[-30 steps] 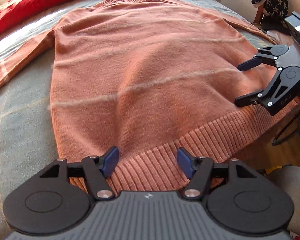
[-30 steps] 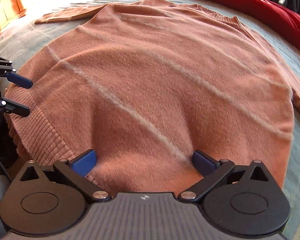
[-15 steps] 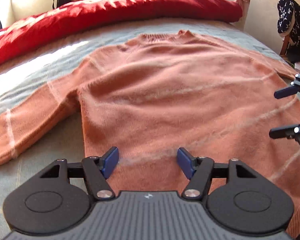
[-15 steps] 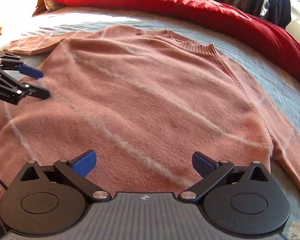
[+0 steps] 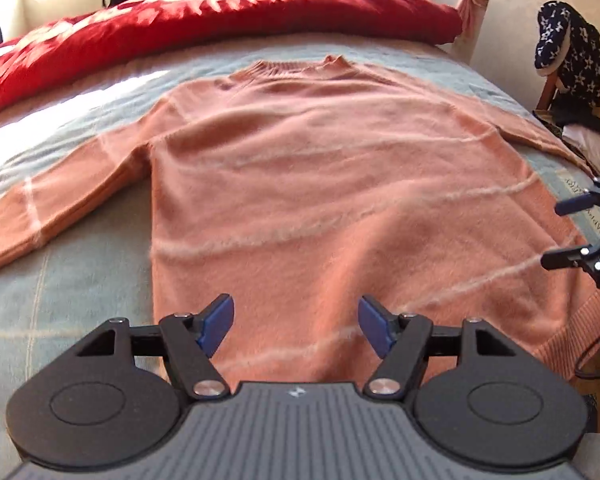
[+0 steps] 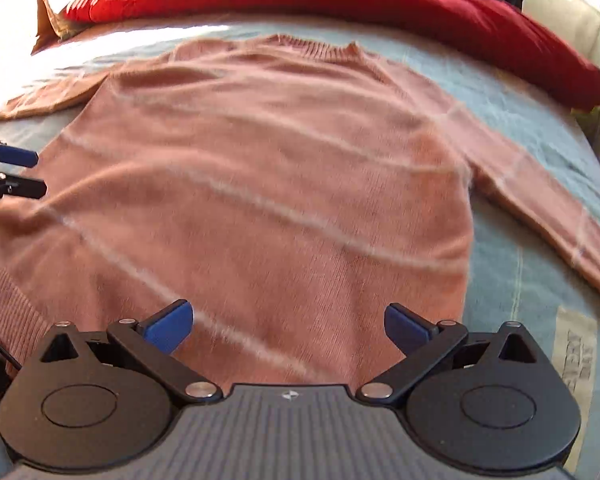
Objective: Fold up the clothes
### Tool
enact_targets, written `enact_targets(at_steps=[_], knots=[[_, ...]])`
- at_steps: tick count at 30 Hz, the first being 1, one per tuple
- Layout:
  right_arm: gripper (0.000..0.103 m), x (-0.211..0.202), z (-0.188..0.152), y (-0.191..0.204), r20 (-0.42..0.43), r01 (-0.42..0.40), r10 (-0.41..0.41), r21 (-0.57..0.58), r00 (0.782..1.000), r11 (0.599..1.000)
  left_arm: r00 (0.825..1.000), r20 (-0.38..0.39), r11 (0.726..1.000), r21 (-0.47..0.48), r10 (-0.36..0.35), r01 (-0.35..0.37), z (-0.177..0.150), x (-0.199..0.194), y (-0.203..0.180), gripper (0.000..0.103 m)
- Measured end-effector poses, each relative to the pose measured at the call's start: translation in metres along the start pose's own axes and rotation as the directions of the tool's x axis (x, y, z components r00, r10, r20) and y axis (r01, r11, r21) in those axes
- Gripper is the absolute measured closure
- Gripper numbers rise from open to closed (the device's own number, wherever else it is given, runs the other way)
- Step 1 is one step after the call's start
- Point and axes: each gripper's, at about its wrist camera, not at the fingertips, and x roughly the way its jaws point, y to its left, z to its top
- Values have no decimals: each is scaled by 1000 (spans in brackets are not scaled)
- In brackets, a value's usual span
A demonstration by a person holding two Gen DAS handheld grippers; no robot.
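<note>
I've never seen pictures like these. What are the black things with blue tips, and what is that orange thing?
Those are two claws, each held in one of a person's hands, with a camera on each. One picture looks out over the left claw, the other over the right claw. Both are open and hold nothing. The orange thing is a striped sweater, spread flat on a bed with its sleeves out, waiting to be folded. A red blanket lies behind it.

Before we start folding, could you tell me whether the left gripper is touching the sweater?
Cannot tell: in the left wrist view the left gripper stands open over the sweater, pinching nothing.
</note>
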Motion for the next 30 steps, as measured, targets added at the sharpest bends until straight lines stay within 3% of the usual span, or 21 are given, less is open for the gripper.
enact_targets(at_steps=[4,8,16,20,22,25,27,30], knots=[[0,35,52,-36,134,35,-36,12,990,999,999,33,997,69,-23,21,32,41,-17,35],[0,79,73,-74,72,32,-40,105,997,994,1000,-27,996,85,-13,16,38,67,-23,35],[0,40,-5,-54,11,12,-14,179,1000,984,993,-106,999,-4,50,-51,-26,18,-15,34],[0,23,-22,-27,-48,42,-36,143,998,989,982,-172,997,37,78,-73,-44,-8,-25,34],[0,18,-24,-20,-67,58,-49,137,997,989,984,-159,995,70,82,-71,-45,-17,-30,34],[0,4,-18,-6,-48,74,-70,88,996,993,987,-135,990,120,84,-68,-45,-29,-36,34],[0,-7,-17,11,13,37,-37,10,999,999,985,-164,989,142,58,-35,-51,-23,-41,34],[0,-1,-25,41,-47,-49,43,-136,998,989,979,-199,993,117,41,-18,-67,-16,-40,31]])
